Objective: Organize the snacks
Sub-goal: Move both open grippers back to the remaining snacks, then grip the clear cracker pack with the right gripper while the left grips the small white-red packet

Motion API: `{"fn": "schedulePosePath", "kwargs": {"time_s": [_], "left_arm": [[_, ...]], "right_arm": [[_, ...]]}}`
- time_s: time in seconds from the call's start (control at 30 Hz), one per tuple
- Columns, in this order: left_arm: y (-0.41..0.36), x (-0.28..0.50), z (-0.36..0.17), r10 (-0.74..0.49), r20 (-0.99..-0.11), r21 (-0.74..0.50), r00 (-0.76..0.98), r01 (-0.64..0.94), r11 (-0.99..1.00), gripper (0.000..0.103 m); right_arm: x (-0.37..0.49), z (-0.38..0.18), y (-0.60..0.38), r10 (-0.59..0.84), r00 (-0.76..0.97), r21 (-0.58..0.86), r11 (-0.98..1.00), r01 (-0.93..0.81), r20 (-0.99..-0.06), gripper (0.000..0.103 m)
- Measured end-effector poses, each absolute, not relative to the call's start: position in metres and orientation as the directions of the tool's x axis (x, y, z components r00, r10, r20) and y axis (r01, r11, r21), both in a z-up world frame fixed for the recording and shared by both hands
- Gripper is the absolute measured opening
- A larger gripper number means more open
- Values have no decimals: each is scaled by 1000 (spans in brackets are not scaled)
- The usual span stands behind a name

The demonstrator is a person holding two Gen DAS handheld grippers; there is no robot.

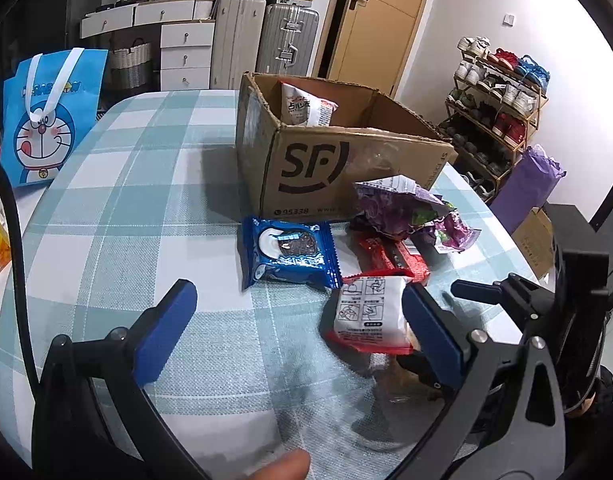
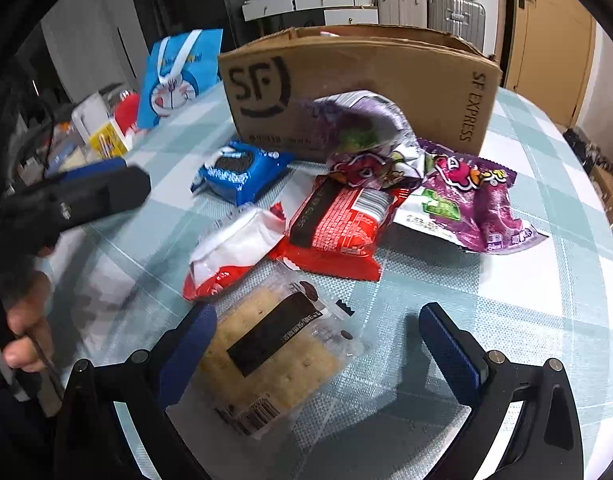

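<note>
1. Left gripper (image 1: 296,320) hovers over the checked tablecloth (image 1: 126,208) with its jaws wide apart, empty; the white-and-red snack packet (image 1: 368,314) touches its right finger.
2. Right gripper (image 2: 316,338) is also spread apart (nothing pinched), the clear cracker pack (image 2: 274,352) lying between its fingers.
3. Ahead of both: blue cookie pack (image 1: 288,252), red packet (image 2: 338,224), purple candy bags (image 2: 466,204), then the SF cardboard box (image 1: 326,160).

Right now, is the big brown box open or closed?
Open. The cardboard box has no lid across its top, and a white snack packet stands inside, visible over the rim.
</note>
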State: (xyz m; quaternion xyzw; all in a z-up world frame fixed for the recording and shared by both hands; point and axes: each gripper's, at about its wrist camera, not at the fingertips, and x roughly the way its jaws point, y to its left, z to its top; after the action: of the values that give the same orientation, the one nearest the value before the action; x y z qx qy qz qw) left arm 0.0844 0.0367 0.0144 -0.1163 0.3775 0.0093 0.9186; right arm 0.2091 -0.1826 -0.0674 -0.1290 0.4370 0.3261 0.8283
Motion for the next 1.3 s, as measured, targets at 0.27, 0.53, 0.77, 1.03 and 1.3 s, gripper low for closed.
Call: {"fn": "schedulePosePath", "kwargs": {"time_s": [0.27, 0.53, 0.77, 1.03, 1.3], "left_arm": [[41, 85, 12, -69, -700, -212, 711, -115, 970, 102], [42, 85, 7, -79, -708, -219, 701, -112, 969, 102], [33, 88, 0, -106, -721, -221, 685, -82, 972, 102], [11, 93, -13, -145, -749, -199, 646, -12, 980, 102], [-12, 100, -29, -185, -781, -186, 596, 61, 981, 102]], "right_arm": [[202, -68, -165, 378, 429, 16, 765, -644, -820, 103], [199, -69, -197, 369, 430, 10, 769, -639, -824, 103], [199, -73, -239, 352, 437, 4, 783, -622, -827, 103], [212, -73, -262, 332, 459, -17, 796, -606, -824, 102], [210, -73, -259, 347, 465, -36, 770, -637, -814, 98]]}}
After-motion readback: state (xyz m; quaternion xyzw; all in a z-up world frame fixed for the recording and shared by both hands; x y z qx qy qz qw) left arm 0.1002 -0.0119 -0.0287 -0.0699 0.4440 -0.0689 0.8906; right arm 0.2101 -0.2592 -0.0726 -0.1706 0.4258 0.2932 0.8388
